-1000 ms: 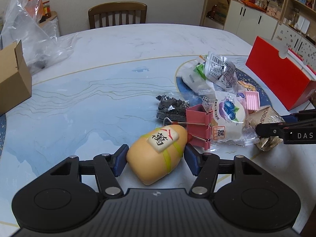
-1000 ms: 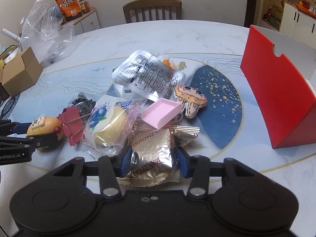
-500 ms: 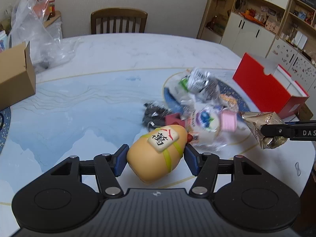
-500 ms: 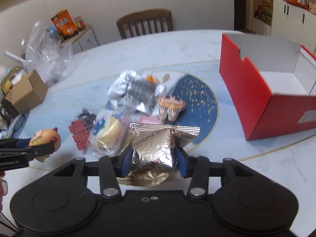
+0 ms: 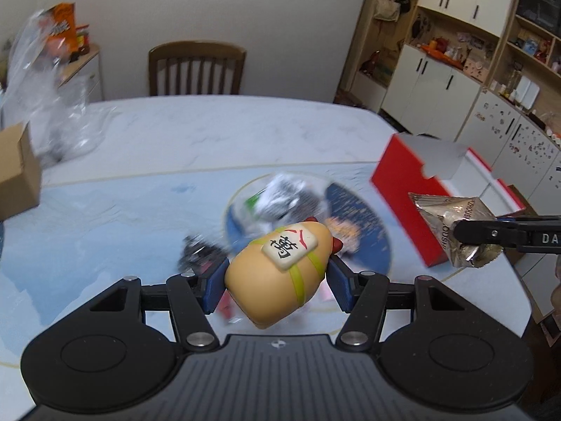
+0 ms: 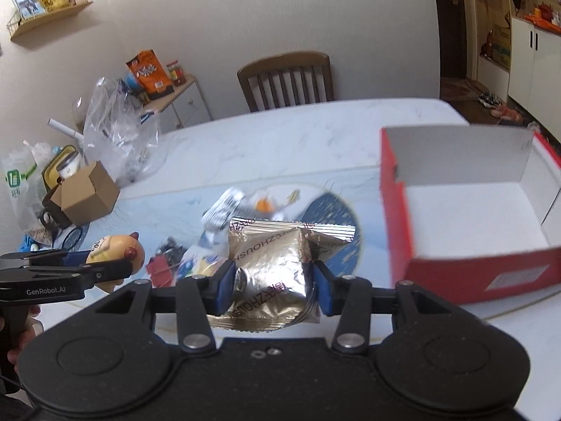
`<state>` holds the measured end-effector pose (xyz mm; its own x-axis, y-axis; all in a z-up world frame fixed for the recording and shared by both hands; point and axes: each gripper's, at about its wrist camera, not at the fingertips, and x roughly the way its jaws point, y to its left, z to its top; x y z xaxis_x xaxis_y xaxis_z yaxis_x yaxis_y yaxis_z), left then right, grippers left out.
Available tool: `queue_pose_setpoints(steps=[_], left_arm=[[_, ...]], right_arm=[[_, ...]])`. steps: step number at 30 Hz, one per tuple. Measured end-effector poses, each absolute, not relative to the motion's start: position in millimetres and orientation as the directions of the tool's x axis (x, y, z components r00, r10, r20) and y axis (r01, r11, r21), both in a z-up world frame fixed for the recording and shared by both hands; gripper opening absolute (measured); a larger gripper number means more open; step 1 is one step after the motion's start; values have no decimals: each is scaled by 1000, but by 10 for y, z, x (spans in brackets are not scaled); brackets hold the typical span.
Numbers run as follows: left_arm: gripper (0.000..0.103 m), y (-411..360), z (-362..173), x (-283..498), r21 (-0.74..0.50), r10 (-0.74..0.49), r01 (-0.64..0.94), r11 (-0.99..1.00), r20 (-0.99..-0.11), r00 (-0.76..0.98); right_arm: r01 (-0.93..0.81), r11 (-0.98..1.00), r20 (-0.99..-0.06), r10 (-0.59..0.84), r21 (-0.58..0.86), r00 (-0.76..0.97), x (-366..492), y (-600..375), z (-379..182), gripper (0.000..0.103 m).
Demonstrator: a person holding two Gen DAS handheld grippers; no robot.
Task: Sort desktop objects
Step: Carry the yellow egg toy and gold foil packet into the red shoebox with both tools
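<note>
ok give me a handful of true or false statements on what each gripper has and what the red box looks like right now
1. The left gripper holds a tan egg-shaped toy with a mahjong tile on top. True.
2. The right gripper is empty. False: its fingers clamp a gold foil snack packet.
3. The red cardboard box with a white inside already holds several items. False: the inside that shows is bare white.
4. The box sits open, with no lid on it. True.
5. The toy rests on the marble-pattern table. False: it is held up off the table between the fingers.
</note>
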<state>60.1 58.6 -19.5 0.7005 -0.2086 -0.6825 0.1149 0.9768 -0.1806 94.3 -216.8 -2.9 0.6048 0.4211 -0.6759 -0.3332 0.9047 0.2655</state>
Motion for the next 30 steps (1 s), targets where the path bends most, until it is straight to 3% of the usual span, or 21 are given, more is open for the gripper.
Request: queue_pose_setpoints(steps=[18, 30], left_arm=[[59, -733, 128, 1204, -156, -328, 299, 941, -630, 704], [59, -1523, 129, 1586, -110, -375, 405, 908, -644, 667]], right_arm=[[-269, 935, -642, 355, 233, 679, 1409, -3253, 109, 46], [-225, 950, -653, 311, 214, 690, 1662, -3751, 26, 46]])
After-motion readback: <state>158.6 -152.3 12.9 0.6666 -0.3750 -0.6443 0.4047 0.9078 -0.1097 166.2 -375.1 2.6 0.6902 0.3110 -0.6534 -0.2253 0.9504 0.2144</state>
